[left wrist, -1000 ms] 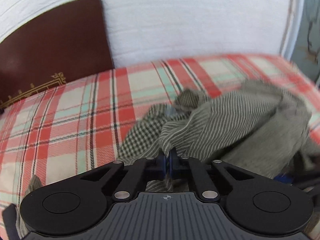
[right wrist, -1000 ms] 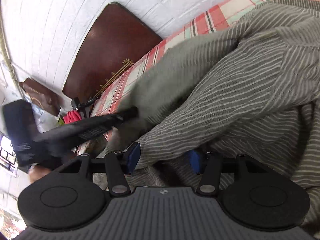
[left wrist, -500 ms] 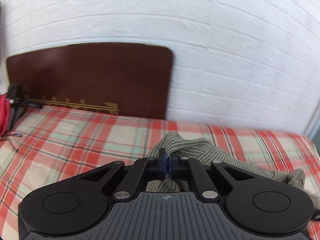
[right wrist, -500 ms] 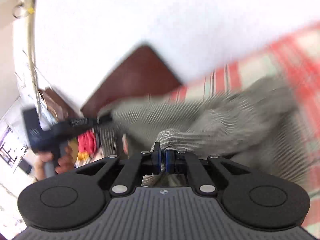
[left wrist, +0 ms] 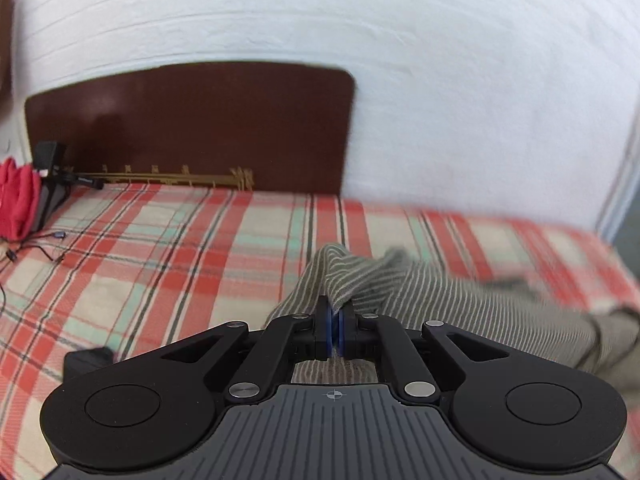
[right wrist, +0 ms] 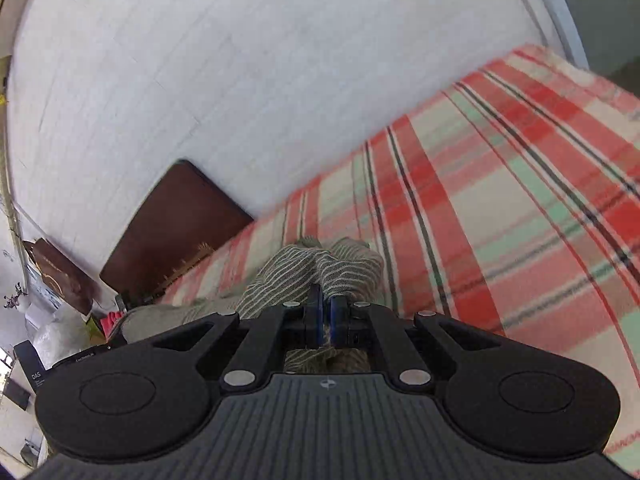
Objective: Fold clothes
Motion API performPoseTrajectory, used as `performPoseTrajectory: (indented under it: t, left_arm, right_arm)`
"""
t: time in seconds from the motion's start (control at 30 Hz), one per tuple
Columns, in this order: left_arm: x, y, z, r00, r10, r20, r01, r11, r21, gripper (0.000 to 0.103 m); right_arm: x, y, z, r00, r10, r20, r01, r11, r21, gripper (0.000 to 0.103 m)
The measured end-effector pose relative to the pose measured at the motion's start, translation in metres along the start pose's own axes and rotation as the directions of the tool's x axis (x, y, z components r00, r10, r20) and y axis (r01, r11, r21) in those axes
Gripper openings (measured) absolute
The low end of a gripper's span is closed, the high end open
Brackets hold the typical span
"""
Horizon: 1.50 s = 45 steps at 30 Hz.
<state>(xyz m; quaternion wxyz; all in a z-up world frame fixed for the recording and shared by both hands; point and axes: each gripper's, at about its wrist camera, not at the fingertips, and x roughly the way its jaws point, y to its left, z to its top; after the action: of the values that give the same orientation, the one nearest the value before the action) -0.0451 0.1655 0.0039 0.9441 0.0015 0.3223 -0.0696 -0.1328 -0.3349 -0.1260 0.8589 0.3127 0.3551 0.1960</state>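
Left gripper [left wrist: 333, 330] pinches a bunched edge of the grey white-striped cotton garment [left wrist: 420, 296]; right gripper [right wrist: 325, 320] pinches another edge. Garment hangs stretched between them above the red-and-mint plaid bedspread [left wrist: 168, 272], apparently to spread it before folding.

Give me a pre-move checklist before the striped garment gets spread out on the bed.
1. Left gripper shut on the striped garment: ok.
2. Right gripper shut on the same cloth: ok; its jaws have just closed on it.
3. Bare plaid bedcover ahead for laying down: ok.
4. Cables and red item away from the garment: ok.
5. Which garment edges are held: cannot tell.
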Motion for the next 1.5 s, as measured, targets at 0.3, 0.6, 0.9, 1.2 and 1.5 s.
performPoseTrajectory:
  t: [0.3,0.6,0.9,1.2,1.5]
  left_arm:
    - [0.016,0.001,-0.082,0.957,0.057,-0.284,-0.020,0.991,0.133,0.036]
    - [-0.050,0.023,-0.030,0.998,-0.020,-0.053,0.024,0.997,0.078,0.080]
    - [-0.021,-0.078,0.018,0.991,-0.135,-0.011,0.132,0.947,0.294,0.085]
    - [0.105,-0.188,0.004,0.961,-0.106,-0.256,0.225,0.837,0.499,0.085]
    - [0.142,-0.181,-0.004,0.878,-0.230,-0.420,0.397,0.839,0.372,0.080]
  right_arm:
    - [0.013,-0.032,-0.053,0.966,-0.094,-0.242,0.116,0.990,0.078,0.013]
    - [-0.031,0.016,-0.005,0.970,-0.241,0.030,0.242,0.960,-0.140,0.051]
    - [0.020,0.048,0.020,0.991,-0.135,0.007,0.132,0.951,-0.280,0.057]
    - [0.117,0.070,0.033,0.981,-0.134,-0.141,0.065,0.908,-0.413,0.068]
    - [0.180,0.084,0.036,0.960,-0.133,-0.248,-0.018,0.851,-0.526,0.071]
